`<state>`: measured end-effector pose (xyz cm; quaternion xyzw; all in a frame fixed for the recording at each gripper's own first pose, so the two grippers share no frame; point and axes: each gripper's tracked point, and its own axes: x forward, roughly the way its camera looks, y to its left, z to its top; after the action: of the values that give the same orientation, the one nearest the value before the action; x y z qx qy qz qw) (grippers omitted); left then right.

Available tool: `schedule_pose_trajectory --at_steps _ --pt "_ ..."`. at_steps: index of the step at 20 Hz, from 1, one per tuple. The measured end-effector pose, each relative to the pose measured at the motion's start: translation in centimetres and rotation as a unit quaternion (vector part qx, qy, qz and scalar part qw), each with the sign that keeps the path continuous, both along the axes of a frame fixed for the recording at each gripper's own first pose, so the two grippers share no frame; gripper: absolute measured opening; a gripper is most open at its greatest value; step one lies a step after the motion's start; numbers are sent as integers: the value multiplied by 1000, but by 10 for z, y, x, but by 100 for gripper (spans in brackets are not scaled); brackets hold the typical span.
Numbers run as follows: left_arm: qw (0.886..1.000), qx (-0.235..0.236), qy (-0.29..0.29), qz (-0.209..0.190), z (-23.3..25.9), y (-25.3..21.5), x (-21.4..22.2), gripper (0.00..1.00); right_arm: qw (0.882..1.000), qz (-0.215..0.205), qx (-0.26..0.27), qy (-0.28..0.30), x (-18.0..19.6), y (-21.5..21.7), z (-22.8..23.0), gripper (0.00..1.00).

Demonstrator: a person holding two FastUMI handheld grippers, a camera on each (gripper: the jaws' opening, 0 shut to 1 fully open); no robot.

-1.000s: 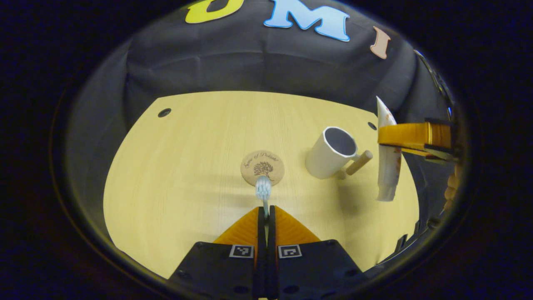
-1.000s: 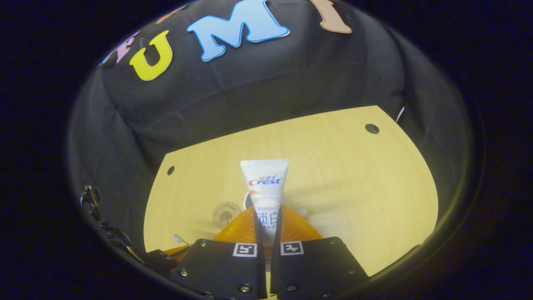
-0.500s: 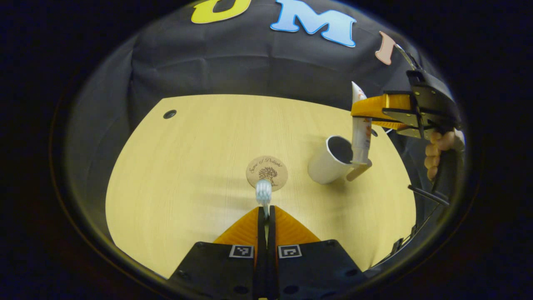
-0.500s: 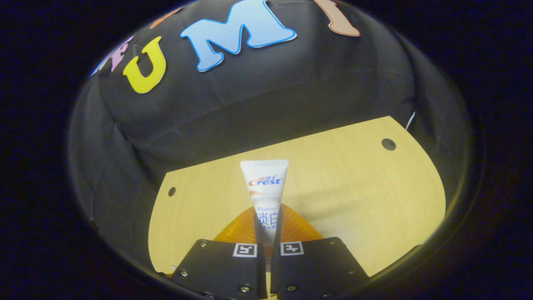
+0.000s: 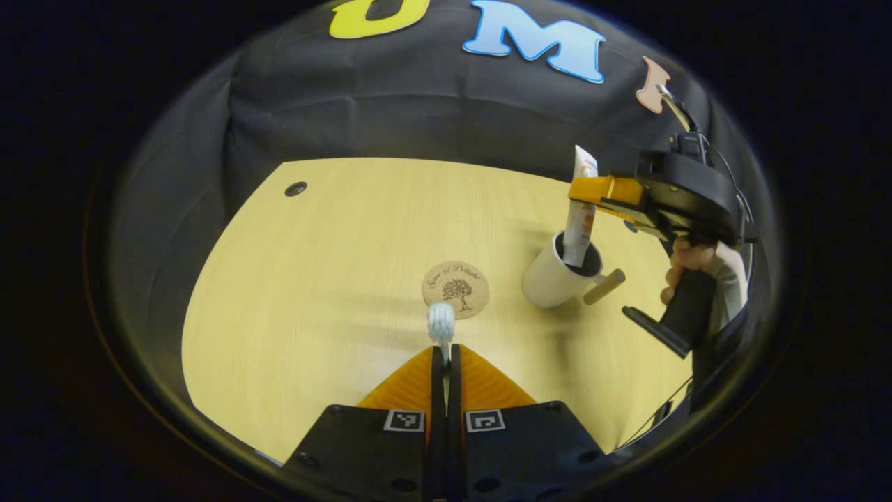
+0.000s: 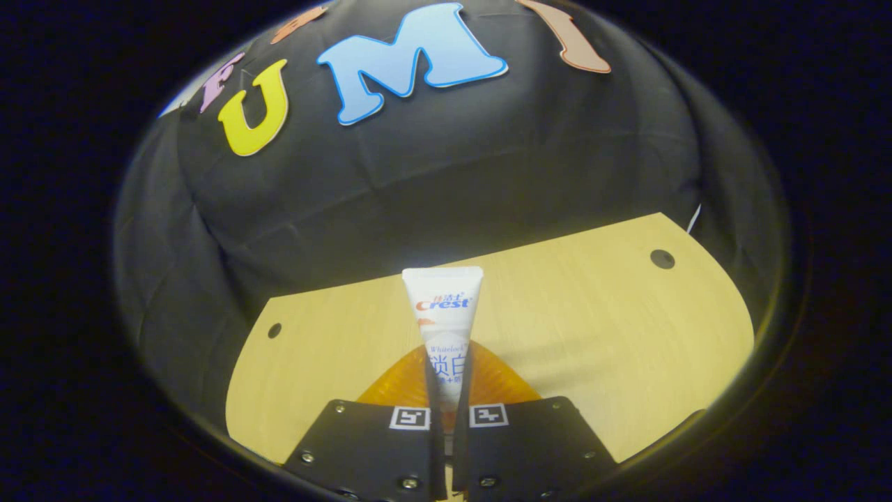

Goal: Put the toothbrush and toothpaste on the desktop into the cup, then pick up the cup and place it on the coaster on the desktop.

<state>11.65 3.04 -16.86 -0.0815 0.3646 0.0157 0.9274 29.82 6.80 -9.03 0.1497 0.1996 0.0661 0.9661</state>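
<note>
Holding toothpaste end in cup | right tool clamped

R gripper clamps toothpaste, above desktop

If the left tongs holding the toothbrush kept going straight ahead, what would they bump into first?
Probably the coaster. The left tongs point straight at it, and the toothbrush head sticking out in front would likely touch its near edge first. Depth is hard to judge, so it might meet the desktop just short of it.
</note>
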Motion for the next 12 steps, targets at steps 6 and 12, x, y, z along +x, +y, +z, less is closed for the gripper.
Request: schedule_pose_trajectory --at_steps 6,12 --pt "1000 1 -3 9 20 0 10 7 1000 3 2 -5 -9 1 -15 13" --pt "1000 2 -11 10 29 -12 26 7 1000 11 -28 -7 -23 4 -18 23"
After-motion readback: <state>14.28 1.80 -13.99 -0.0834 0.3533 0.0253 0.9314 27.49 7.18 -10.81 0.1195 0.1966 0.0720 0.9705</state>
